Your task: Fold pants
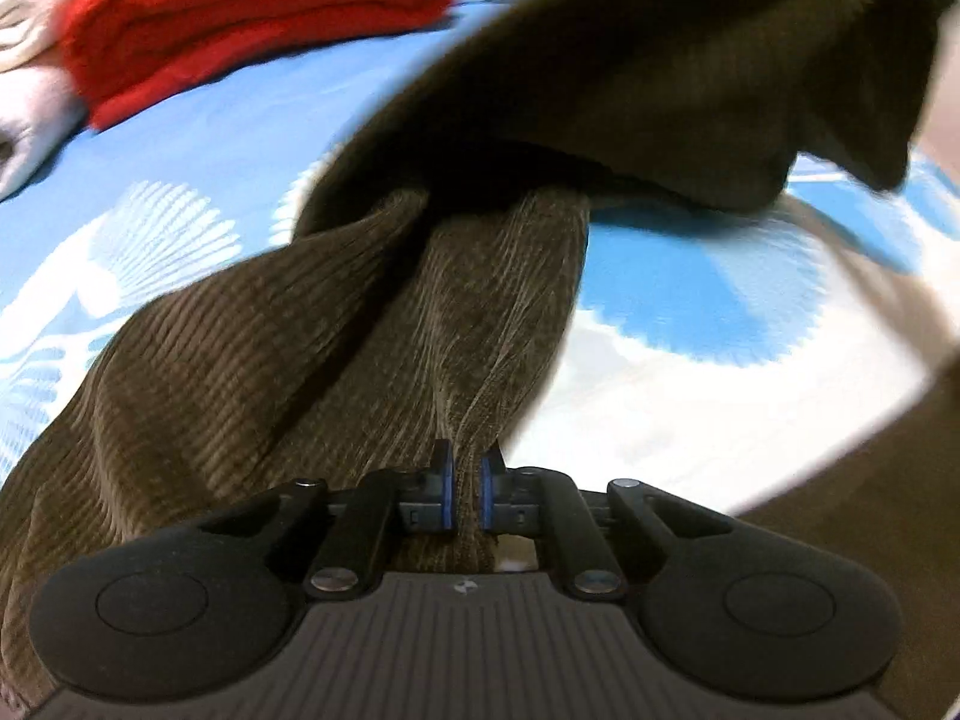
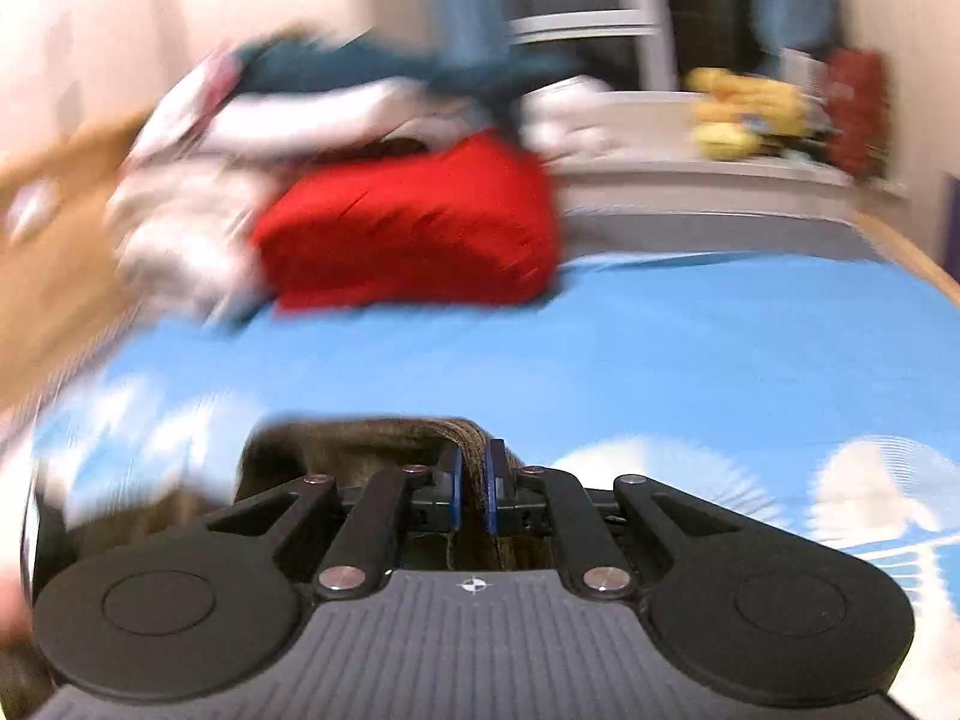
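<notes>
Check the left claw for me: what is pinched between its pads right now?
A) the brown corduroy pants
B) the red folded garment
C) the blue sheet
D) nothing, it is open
A: in the left wrist view the left claw is shut on a bunched fold of the brown corduroy pants, while the red garment lies apart at the far side of the blue sheet.
</notes>
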